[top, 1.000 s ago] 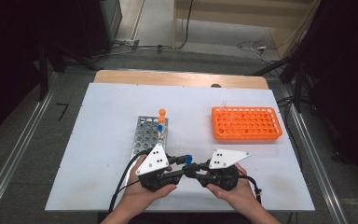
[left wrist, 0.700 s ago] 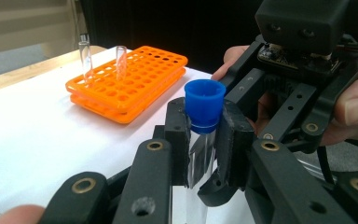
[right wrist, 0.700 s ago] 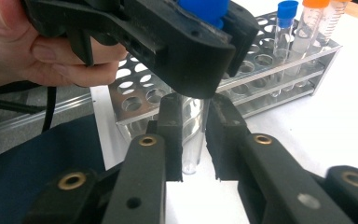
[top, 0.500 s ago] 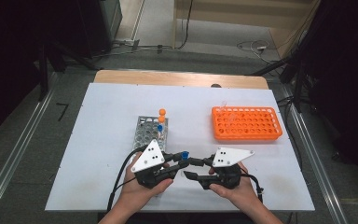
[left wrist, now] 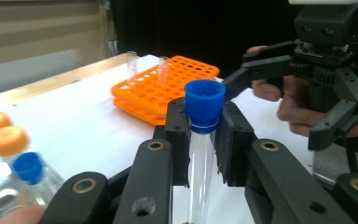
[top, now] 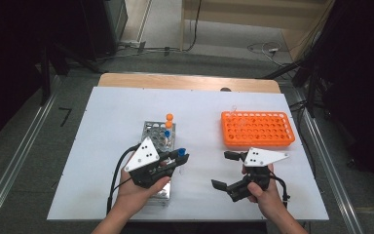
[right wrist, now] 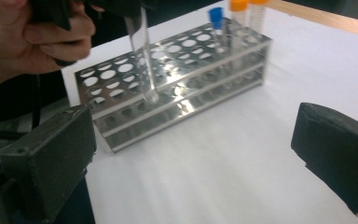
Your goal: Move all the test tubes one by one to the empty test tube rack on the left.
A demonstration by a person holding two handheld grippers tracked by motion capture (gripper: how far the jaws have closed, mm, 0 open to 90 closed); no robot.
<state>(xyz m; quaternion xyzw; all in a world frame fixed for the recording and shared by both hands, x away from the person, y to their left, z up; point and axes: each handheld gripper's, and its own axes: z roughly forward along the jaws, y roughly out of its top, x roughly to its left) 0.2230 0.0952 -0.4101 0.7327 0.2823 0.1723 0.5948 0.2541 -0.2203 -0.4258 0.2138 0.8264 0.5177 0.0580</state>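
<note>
My left gripper [top: 177, 159] is shut on a clear tube with a blue cap [top: 181, 152], held above the near end of the metal rack [top: 152, 130]. In the left gripper view the pads [left wrist: 179, 135] clamp the tube [left wrist: 200, 158] just below its cap [left wrist: 204, 99]. My right gripper [top: 225, 170] is to the right of it, apart from the tube. Its jaws have just been opening and now stand wide with nothing between them [right wrist: 191, 158]. The right gripper view looks across at the held tube [right wrist: 142, 51] over the metal rack [right wrist: 177, 79].
The metal rack holds a blue-capped tube [right wrist: 216, 18] and two orange-capped tubes [top: 169, 121] at its far end. An orange plastic rack [top: 257, 129] with two uncapped clear tubes [left wrist: 131, 63] stands at the back right. Bare white table lies between the racks.
The two grippers were together at the tube; now they are apart. The right gripper has opened, let go and moved right. The left gripper keeps the blue-capped tube.
</note>
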